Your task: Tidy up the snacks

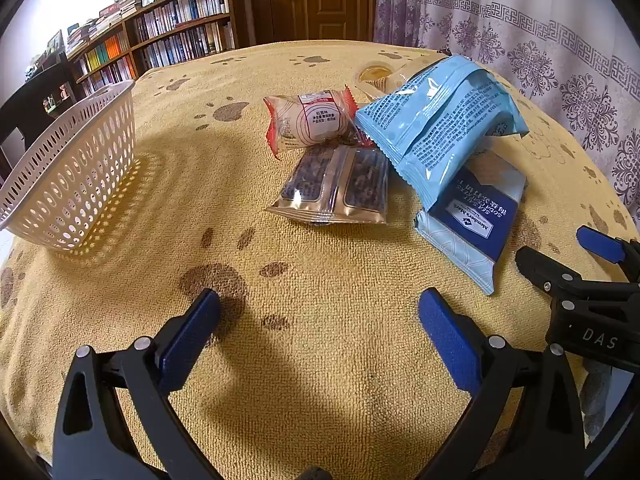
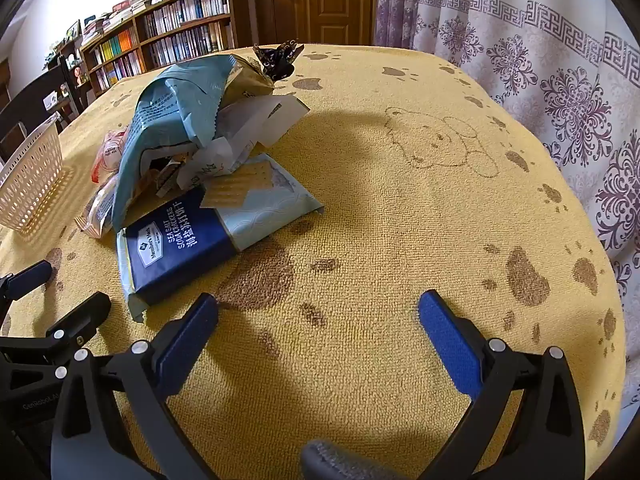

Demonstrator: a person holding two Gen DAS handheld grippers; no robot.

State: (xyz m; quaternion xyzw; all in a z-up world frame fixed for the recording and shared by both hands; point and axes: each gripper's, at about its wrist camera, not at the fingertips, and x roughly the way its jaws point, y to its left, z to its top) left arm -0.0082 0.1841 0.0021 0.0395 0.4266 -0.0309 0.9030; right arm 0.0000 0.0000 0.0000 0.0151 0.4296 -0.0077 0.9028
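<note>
I hold my left gripper (image 1: 320, 320) low over the yellow towel (image 1: 320, 360), jaws wide, empty; white basket (image 1: 76, 184) at ten o'clock, snack pile (image 1: 384, 152) at one. My right gripper (image 2: 320, 320) sits level, wide, empty; sea salt soda crackers pack (image 2: 180, 240) at eleven.

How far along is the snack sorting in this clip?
Nothing looks done: what shows of the white basket holds no snacks. Nothing is in hand either; the left tongs and right tongs are both open above the yellow cloth. Everything remains: the light blue packet, cracker pack, brown pouch and red-edged cake sit piled together.
</note>
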